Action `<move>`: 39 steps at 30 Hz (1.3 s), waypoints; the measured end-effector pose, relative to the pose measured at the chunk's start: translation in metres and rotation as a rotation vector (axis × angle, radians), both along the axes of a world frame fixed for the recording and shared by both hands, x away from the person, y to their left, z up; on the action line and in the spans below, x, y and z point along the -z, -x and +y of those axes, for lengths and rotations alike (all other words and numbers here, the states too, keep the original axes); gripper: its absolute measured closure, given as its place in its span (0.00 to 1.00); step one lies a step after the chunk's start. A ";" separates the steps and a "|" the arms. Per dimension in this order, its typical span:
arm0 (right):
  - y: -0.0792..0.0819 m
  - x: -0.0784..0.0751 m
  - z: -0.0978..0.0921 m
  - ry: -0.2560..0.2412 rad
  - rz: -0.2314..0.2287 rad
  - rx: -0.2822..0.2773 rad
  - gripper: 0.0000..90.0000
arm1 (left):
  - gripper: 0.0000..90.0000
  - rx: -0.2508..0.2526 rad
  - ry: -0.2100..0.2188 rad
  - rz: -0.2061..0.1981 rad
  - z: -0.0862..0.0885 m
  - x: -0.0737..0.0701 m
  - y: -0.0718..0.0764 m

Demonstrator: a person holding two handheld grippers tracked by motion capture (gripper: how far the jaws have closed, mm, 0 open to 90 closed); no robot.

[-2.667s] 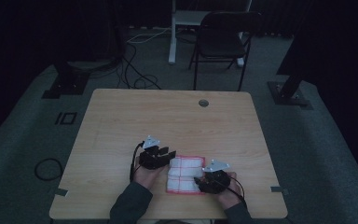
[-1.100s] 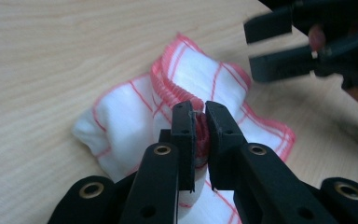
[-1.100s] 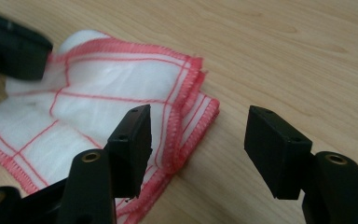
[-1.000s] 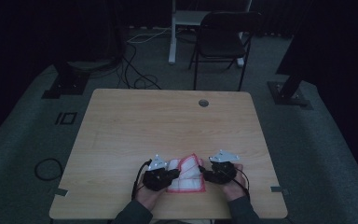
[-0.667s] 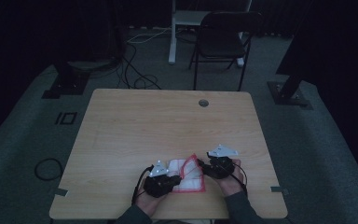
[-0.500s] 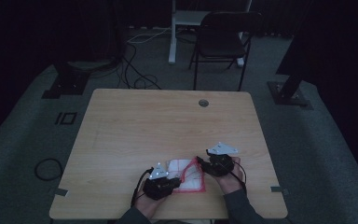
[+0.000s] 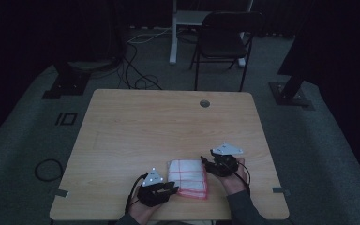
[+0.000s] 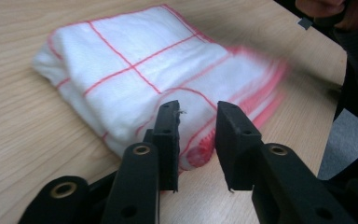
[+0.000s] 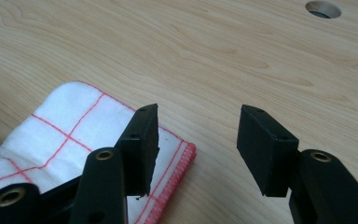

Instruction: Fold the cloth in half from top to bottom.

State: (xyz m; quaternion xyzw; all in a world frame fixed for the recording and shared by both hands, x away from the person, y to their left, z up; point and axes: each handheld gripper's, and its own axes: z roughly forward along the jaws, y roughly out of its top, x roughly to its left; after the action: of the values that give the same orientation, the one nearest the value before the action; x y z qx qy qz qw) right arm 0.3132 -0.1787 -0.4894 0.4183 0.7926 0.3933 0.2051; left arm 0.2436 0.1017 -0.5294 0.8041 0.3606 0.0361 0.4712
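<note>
Dim room, wooden table (image 7: 168, 126): a folded white cloth with red lines (image 7: 187, 177) lies near its front edge. Both grippers flank it, left gripper (image 8: 196, 135) narrowly parted, right gripper (image 9: 196, 140) wide, apparently released; next, perhaps another fold.

Dim lab: stand bases (image 7: 70, 79), floor cables (image 7: 138, 70), folding chair (image 7: 225, 40).

**Three cameras, one folded cloth**

The high view looks forward and down from above the near edge of the desk (image 7: 168, 126), taking in its whole top. Each gripper view rides low and close over the wood. All three share the folded cloth (image 7: 187, 177) (image 8: 140, 88) (image 9: 70, 140) by the near edge.
</note>
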 end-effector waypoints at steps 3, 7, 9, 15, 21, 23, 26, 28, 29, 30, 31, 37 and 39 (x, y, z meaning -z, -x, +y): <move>0.000 0.001 -0.002 -0.007 0.005 0.001 0.54 | 0.75 -0.024 0.006 -0.009 0.008 -0.002 0.001; 0.000 0.003 -0.004 -0.009 0.010 0.006 0.54 | 0.75 -0.067 -0.001 -0.017 0.018 -0.003 -0.003; 0.001 0.006 -0.007 -0.006 0.016 0.009 0.53 | 0.75 -0.088 -0.009 -0.021 0.021 -0.002 -0.007; 0.003 0.012 -0.012 -0.010 0.030 0.025 0.53 | 0.75 -0.139 -0.033 -0.023 0.023 0.002 -0.027; 0.002 0.017 -0.013 -0.010 0.043 0.027 0.53 | 0.75 -0.141 -0.028 0.019 0.011 0.004 -0.054; 0.001 0.018 -0.012 -0.008 0.043 0.025 0.53 | 0.74 -0.137 -0.024 0.038 0.007 0.006 -0.060; 0.001 0.019 -0.011 -0.008 0.046 0.011 0.55 | 0.75 -0.138 -0.026 0.056 0.001 0.007 -0.066; 0.000 0.021 -0.008 -0.005 0.052 -0.010 0.57 | 0.78 -0.141 -0.019 0.064 0.000 0.008 -0.067; 0.000 0.022 -0.006 -0.001 0.057 -0.023 0.59 | 0.80 -0.142 -0.022 0.064 -0.001 0.008 -0.068; -0.001 0.024 -0.004 0.003 0.064 -0.031 0.59 | 0.81 -0.144 -0.029 0.065 -0.002 0.008 -0.069; -0.002 0.026 -0.002 0.003 0.071 -0.038 0.59 | 0.83 -0.143 -0.031 0.066 -0.001 0.008 -0.069; -0.013 0.037 0.005 -0.030 0.145 -0.067 0.65 | 0.92 -0.152 -0.037 0.064 -0.003 0.009 -0.072; -0.014 0.039 0.007 -0.014 0.159 -0.081 0.78 | 0.95 -0.148 -0.041 0.060 -0.003 0.007 -0.071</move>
State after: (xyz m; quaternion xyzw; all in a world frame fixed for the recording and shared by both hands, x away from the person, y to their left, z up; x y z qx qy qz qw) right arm 0.3273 -0.1716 -0.5286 0.4173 0.8198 0.3724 0.1227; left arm 0.3150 0.0986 -0.5362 0.7854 0.4323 0.0541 0.4397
